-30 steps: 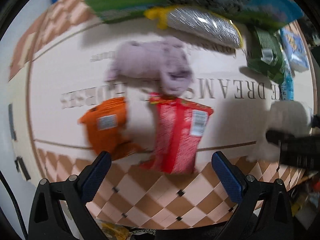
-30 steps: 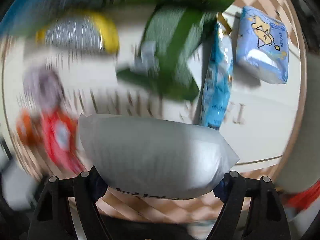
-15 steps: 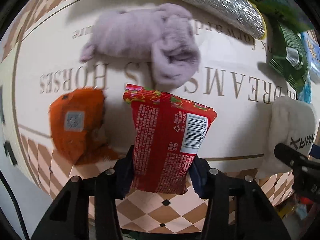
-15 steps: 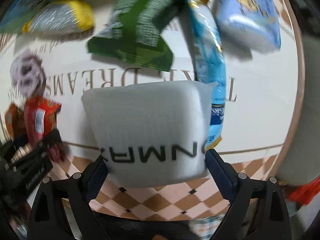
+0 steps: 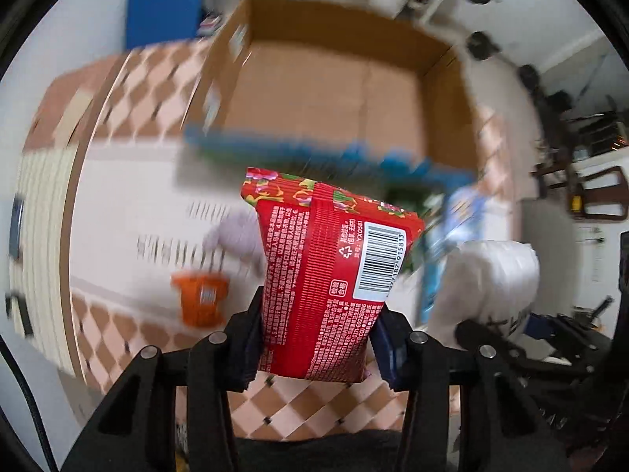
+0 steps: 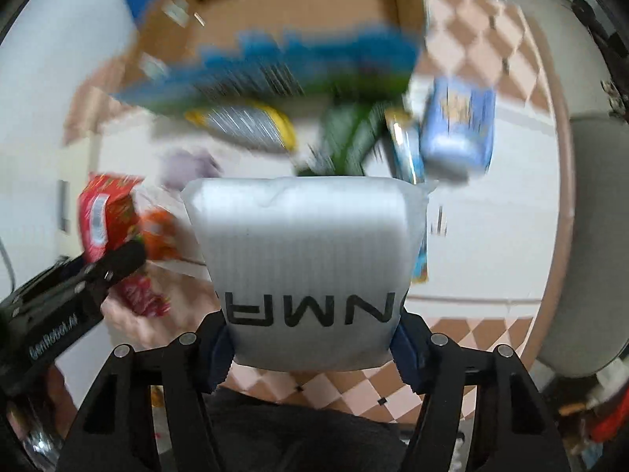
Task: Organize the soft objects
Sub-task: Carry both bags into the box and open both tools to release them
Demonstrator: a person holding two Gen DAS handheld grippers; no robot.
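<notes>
My left gripper point(image 5: 314, 350) is shut on a red snack packet point(image 5: 326, 275) with a white barcode label and holds it up off the table. My right gripper point(image 6: 310, 350) is shut on a soft white foam pack point(image 6: 306, 259) with black letters, also raised. An open cardboard box point(image 5: 338, 90) stands at the far side of the table, its inside bare; it also shows in the right wrist view point(image 6: 283, 11). The left gripper with the red packet point(image 6: 104, 220) shows at the left of the right wrist view. The white pack point(image 5: 491, 275) shows at the right of the left wrist view.
On the table lie an orange packet point(image 5: 200, 299), a lilac plush point(image 5: 236, 232), a yellow-ended silver packet point(image 6: 247, 126), a green packet point(image 6: 346, 137), a light blue pack point(image 6: 460, 129) and a large blue-green bag point(image 6: 283, 70) in front of the box. A grey chair point(image 6: 589, 255) is at right.
Both grippers have lifted their loads off the table and tilted up toward the cardboard box, which has come into view. The left gripper closed on the red packet during the last second.
</notes>
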